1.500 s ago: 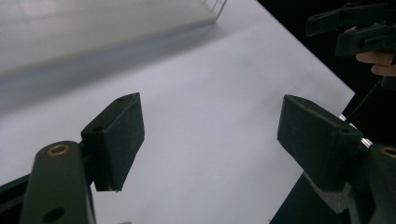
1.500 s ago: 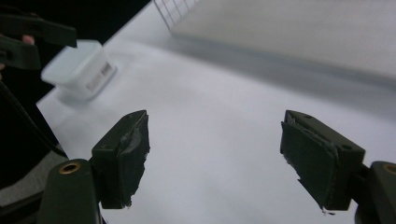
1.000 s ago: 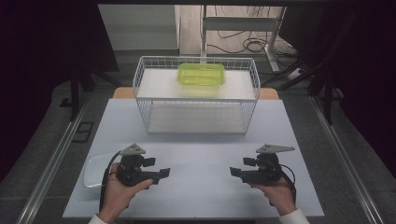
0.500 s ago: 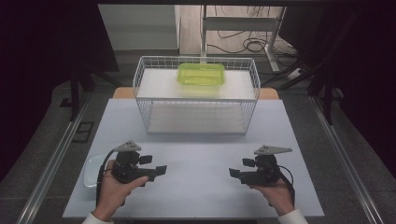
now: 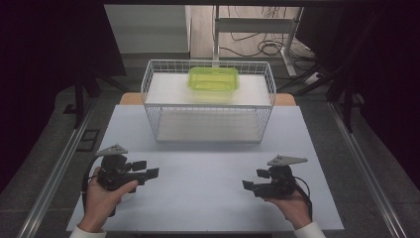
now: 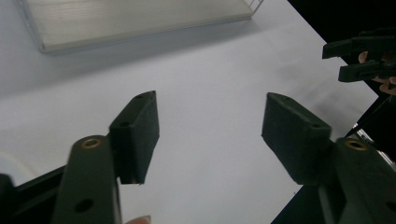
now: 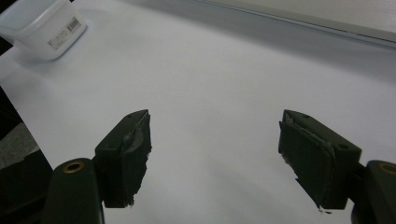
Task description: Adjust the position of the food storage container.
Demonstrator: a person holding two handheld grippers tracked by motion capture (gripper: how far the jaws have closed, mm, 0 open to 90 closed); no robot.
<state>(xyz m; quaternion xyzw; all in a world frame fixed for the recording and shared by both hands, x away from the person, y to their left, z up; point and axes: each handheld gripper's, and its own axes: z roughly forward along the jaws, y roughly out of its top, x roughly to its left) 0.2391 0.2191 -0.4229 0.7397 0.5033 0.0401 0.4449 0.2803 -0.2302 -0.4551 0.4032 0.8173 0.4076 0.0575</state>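
Note:
My left gripper hovers over the near left of the white table, pointing right. Its jaws have just been closing but stand apart with only bare table between them. At the near right my right gripper points left, open and holding nothing. A translucent white container with a label lies on the table beyond the right gripper's jaws, at the left hand's side. A green container sits at the back of the white wire basket.
The wire basket stands at the far middle of the table, with a pale board as its floor. Dark curtains flank the table. Cables and a metal frame lie on the floor beyond. The right gripper appears far off in the left gripper view.
My left hand has shifted left and slightly away from the table's near edge, and now covers the translucent container seen beside it before. The right hand has stayed put.

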